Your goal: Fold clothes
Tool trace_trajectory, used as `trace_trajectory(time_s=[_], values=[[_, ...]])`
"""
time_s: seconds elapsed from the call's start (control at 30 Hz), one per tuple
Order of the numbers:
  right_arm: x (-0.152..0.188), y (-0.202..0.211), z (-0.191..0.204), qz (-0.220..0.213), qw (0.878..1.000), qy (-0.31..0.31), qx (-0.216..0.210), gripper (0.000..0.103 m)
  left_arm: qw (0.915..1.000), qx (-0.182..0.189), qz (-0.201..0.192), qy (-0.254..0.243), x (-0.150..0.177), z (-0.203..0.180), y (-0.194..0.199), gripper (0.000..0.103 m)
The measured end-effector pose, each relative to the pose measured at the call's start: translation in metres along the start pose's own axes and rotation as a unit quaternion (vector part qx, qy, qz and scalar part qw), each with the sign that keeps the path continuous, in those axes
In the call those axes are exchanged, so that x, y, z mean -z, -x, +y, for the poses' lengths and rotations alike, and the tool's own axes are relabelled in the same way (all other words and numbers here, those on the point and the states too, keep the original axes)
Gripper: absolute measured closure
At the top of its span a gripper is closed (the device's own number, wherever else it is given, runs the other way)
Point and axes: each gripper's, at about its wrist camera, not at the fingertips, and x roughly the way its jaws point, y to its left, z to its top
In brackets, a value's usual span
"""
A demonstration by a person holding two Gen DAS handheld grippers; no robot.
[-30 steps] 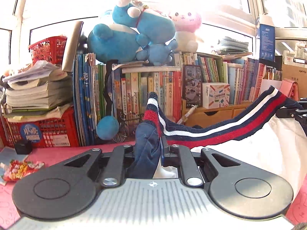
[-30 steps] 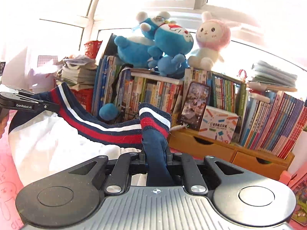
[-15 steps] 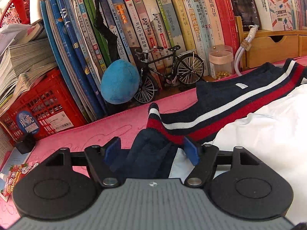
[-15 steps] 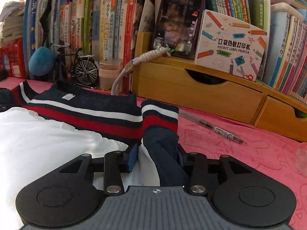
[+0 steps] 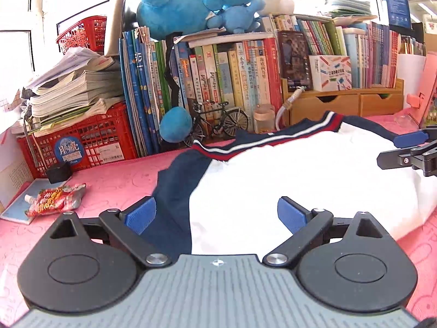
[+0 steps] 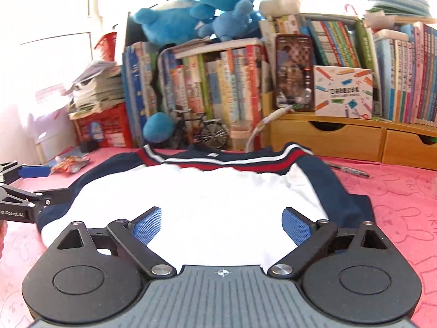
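Lying flat on the pink patterned counter (image 5: 114,186), the white shirt with navy sleeves and a red-white-navy striped collar (image 5: 286,180) sits straight ahead of both tools, collar end away from them, toward the row of upright books (image 5: 218,82) at the back.

Left hand-held gripper (image 5: 217,216): jaws opening, wide apart, nothing pinched. Blue pads (image 5: 139,216) clear of the fabric; the navy sleeve and white body lie on the counter in the gap between them, loose.

Right hand-held gripper (image 6: 221,224): jaws opening too, wide, released. White body fabric lies between its pads, not clamped.

Key relation: the shirt's long axis runs away from the tools, near hem to far collar. The two tools sit side by side at the near end, left one over the shirt's left navy sleeve edge, right one more over the white middle and the right side. In the right wrist view the right navy sleeve (image 6: 347,199) lies just right of that tool. Each tool shows in the other's view at the frame edge, on opposite flanks of the shirt.

Judgement: a fold looks just laid down and let go; shirt is spread, not yet a compact bundle. Next grasp probably takes the side edges or near hem, left tool nearer the left sleeve, right tool nearer the right.

Clear of the shirt: red snack packet (image 5: 54,199) on the left, pen (image 6: 349,170) on the right.
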Motion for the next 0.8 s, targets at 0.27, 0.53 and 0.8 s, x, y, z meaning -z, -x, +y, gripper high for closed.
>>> trace_trajectory(time_s=[0.27,0.53,0.8], values=[[0.027,-0.015,0.084,0.059,0.995,0.084,0.004,0.008,0.9942,-0.069,0.081,0.013,0.019,-0.008,-0.027,0.0],[0.046,0.023,0.0,0.094,0.995,-0.021,0.031,0.006,0.9936,-0.074,0.083,0.02,0.023,-0.003,-0.024,0.0],[0.07,0.071,-0.088,0.08,0.959,-0.021,0.272,0.008,0.988,-0.134,0.074,-0.02,0.031,0.009,-0.006,0.0]])
